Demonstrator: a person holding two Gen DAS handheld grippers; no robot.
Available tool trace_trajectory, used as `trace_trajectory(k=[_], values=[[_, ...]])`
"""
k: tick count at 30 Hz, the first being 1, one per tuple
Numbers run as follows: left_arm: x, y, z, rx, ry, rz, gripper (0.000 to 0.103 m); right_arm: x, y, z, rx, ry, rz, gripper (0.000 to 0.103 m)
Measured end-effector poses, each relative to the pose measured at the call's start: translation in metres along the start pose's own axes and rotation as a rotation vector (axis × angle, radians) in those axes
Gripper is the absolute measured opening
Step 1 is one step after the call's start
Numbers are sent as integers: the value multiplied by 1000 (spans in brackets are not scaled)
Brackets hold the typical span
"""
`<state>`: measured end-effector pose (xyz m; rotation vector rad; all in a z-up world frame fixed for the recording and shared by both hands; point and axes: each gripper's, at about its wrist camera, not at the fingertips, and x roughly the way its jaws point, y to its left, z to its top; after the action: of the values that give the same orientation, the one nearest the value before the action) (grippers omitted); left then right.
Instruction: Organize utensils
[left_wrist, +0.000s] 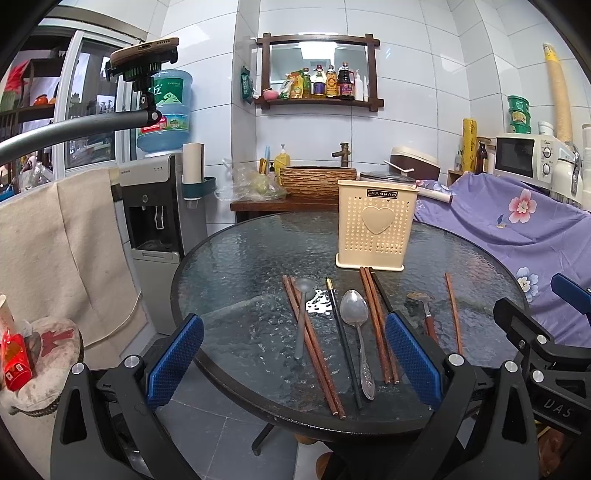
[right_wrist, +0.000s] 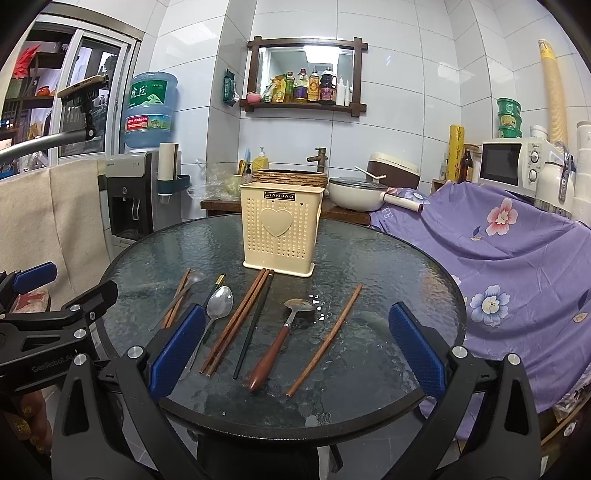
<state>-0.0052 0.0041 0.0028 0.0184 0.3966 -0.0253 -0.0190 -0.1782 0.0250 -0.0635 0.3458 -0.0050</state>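
Note:
A cream perforated utensil holder (left_wrist: 375, 223) (right_wrist: 281, 227) stands upright at the far side of a round glass table (left_wrist: 240, 251) (right_wrist: 388, 258). In front of it lie brown chopsticks (left_wrist: 312, 341) (right_wrist: 236, 319), black chopsticks (left_wrist: 343, 339) (right_wrist: 255, 325), a steel spoon (left_wrist: 355, 321) (right_wrist: 218, 304), a grey spoon (left_wrist: 301, 317), a wooden-handled spoon (right_wrist: 275, 349) (left_wrist: 424, 310) and a single brown chopstick (right_wrist: 327, 338) (left_wrist: 453, 314). My left gripper (left_wrist: 295, 365) is open and empty above the table's near edge. My right gripper (right_wrist: 295, 350) is open and empty over the near utensils.
A water dispenser (left_wrist: 155, 206) and a draped beige cloth (left_wrist: 55, 258) stand to the left. A purple floral cloth (right_wrist: 509, 258) covers the furniture to the right. A sink counter with a pot (right_wrist: 354, 194) is behind the table. A phone on an arm (left_wrist: 144, 50) hangs at upper left.

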Motion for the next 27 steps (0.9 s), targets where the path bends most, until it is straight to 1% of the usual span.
trace_trajectory(k=[27], values=[[0, -1, 0, 4, -4, -11, 97, 3, 0, -1, -3, 3, -1, 98]])
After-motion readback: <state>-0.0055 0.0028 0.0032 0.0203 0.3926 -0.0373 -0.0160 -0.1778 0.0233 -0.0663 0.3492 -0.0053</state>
